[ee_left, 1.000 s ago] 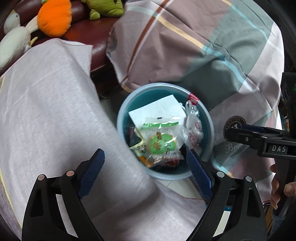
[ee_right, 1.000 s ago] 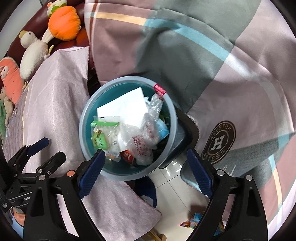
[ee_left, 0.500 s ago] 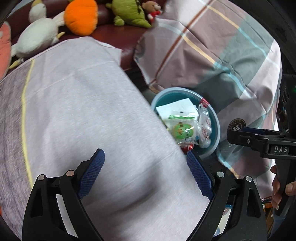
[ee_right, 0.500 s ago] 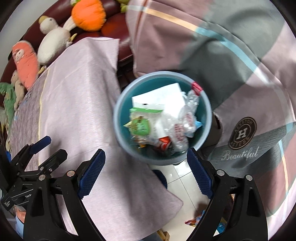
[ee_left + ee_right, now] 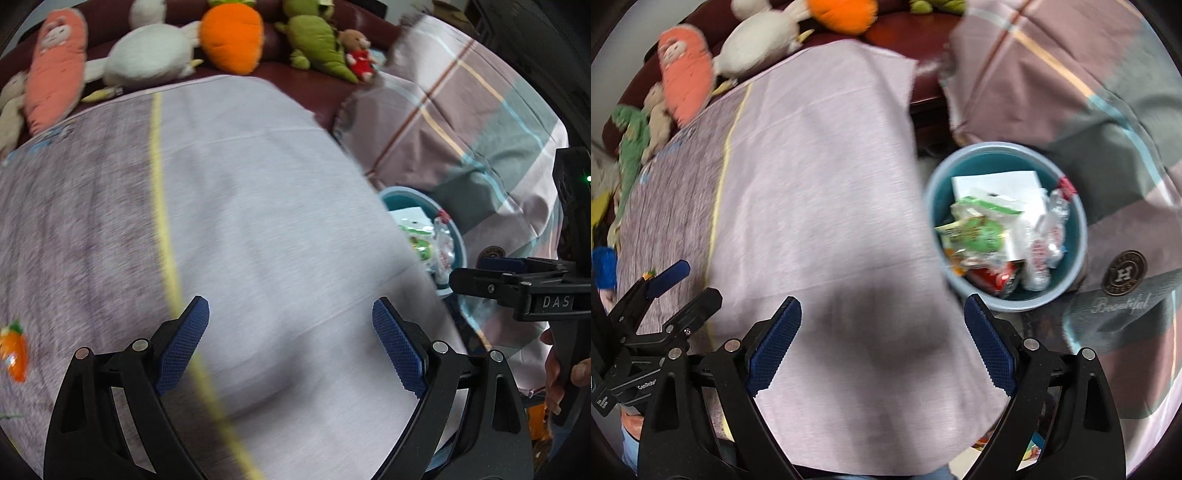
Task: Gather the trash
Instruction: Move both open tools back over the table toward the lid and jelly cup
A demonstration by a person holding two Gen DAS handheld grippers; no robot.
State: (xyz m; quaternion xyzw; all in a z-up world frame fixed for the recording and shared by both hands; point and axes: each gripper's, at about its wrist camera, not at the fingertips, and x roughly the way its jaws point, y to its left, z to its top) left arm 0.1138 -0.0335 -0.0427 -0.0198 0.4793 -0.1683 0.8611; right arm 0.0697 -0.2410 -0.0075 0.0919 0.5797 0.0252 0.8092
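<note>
Pale lilac cloth (image 5: 258,206) fills most of what both your cameras see, with a thin yellow stripe (image 5: 162,206) running down it and a greyer woven part to its left. Your left gripper (image 5: 291,345) hangs over this cloth with its blue pads wide apart and nothing between them. Your right gripper (image 5: 882,345) is the same: jaws spread, empty, over the same cloth.

Trash sits in a blue-grey bin (image 5: 1075,258) with a teal inside, seen to the right of the cloth edge in the right wrist view. Inside it you have a white sheet of paper (image 5: 997,182), a green-printed snack wrapper (image 5: 979,229), crinkled clear plastic with red print (image 5: 1047,236) and something red (image 5: 993,278) low down, possibly another wrapper, though blur makes it hard to tell. In the left wrist view only a sliver of the bin shows, just past the cloth.

A checked blanket (image 5: 1089,92) in mauve, grey-green and light blue lies beyond and to the right of the bin. Plush toys line the dark red sofa (image 5: 303,98) at the top: an orange carrot (image 5: 231,35), a white rabbit (image 5: 147,55) and a green dinosaur (image 5: 317,44).
</note>
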